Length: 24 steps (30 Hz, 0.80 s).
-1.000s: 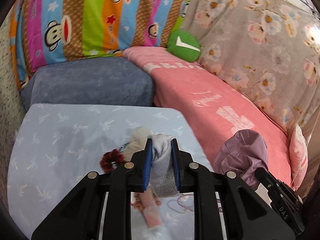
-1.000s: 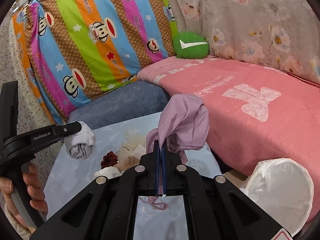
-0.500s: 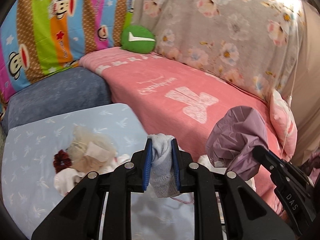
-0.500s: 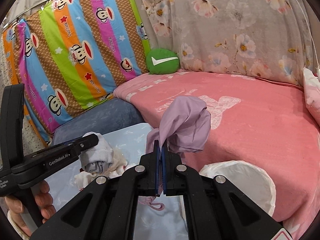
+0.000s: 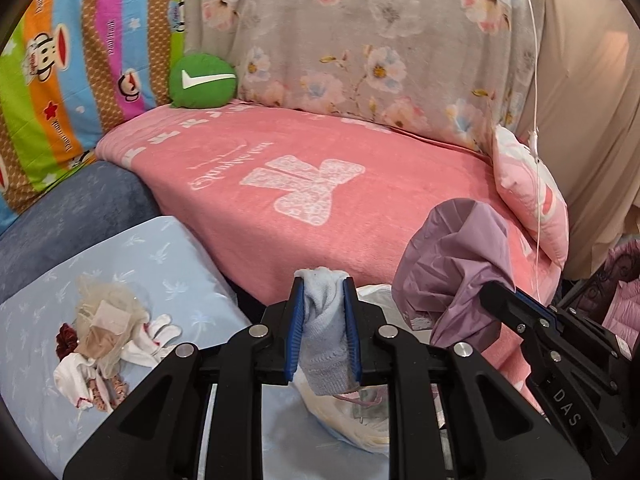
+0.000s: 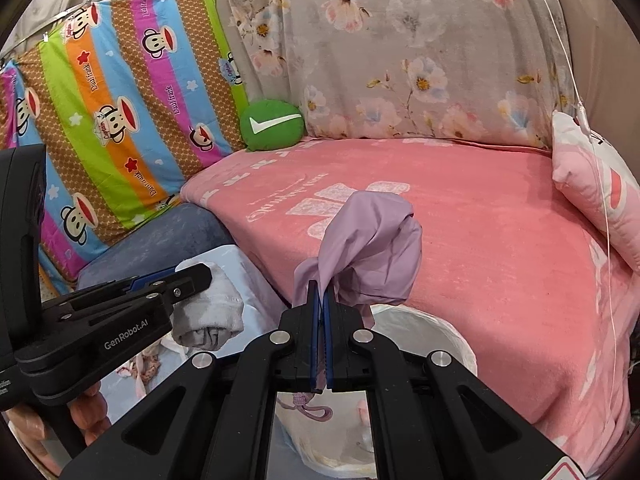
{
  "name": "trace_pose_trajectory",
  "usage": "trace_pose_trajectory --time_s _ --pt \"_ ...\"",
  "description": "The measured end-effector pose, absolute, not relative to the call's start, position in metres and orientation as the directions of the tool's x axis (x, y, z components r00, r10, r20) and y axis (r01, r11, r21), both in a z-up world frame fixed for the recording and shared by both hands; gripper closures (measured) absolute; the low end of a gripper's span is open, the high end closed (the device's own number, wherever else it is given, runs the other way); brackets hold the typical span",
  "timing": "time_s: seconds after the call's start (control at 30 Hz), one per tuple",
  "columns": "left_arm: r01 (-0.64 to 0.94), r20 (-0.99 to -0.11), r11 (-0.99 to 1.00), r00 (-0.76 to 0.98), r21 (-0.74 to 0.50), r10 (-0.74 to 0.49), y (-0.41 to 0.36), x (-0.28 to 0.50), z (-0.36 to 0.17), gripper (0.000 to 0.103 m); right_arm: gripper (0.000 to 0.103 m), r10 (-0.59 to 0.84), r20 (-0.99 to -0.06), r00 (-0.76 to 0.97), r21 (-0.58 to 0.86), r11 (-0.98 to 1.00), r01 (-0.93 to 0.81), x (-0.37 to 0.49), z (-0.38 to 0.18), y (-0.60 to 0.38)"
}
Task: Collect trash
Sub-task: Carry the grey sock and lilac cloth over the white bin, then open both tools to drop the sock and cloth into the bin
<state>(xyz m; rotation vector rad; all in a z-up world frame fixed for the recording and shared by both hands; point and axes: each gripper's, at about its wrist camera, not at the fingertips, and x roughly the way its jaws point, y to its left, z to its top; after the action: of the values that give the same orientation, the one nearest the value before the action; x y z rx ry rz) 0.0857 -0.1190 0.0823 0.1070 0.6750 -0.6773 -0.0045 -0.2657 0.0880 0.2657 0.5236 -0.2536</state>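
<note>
My left gripper (image 5: 323, 292) is shut on a rolled grey-white sock (image 5: 324, 344) and holds it above the white-lined trash bin (image 5: 352, 420). The sock also shows in the right wrist view (image 6: 210, 312). My right gripper (image 6: 320, 308) is shut on a crumpled purple cloth (image 6: 372, 248), held over the bin's rim (image 6: 424, 326). The purple cloth shows at the right of the left wrist view (image 5: 452, 268). A pile of trash (image 5: 100, 336) with a dark red scrunchie, beige netting and white scraps lies on the light blue table (image 5: 168, 256).
A pink blanket (image 5: 304, 184) covers the couch behind the bin. A green round cushion (image 5: 202, 80) and a pink pillow (image 5: 532, 192) rest on it. Striped monkey-print and floral sheets hang behind. A blue-grey cushion (image 5: 64, 212) lies beside the table.
Both grippers have swung right, away from the table, with the sock and purple cloth still held. The bin has come under them.
</note>
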Motion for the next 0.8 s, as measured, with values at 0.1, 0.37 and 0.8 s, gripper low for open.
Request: trace_pose_trajectory --time_s 0.1,0.37,0.8 --pt "0.627 -0.616 0.770 0.563 -0.116 -0.551 -0.130 0.082 0.080 0.084 0.101 -0.179 -0.525 0.832 0.185 0.930 0.317 -0.008 0.086 -0.274" --pt "0.662 -0.632 0.743 0.534 -0.100 -0.561 -0.151 0.077 0.075 0.083 0.101 -0.196 -0.534 0.823 0.181 0.924 0.337 -0.010 0.082 -0.286" --pt "0.624 -0.619 0.775 0.574 -0.094 -0.537 -0.149 0.081 0.075 0.029 0.086 -0.217 -0.526 0.822 0.178 0.917 0.356 -0.009 0.083 -0.288"
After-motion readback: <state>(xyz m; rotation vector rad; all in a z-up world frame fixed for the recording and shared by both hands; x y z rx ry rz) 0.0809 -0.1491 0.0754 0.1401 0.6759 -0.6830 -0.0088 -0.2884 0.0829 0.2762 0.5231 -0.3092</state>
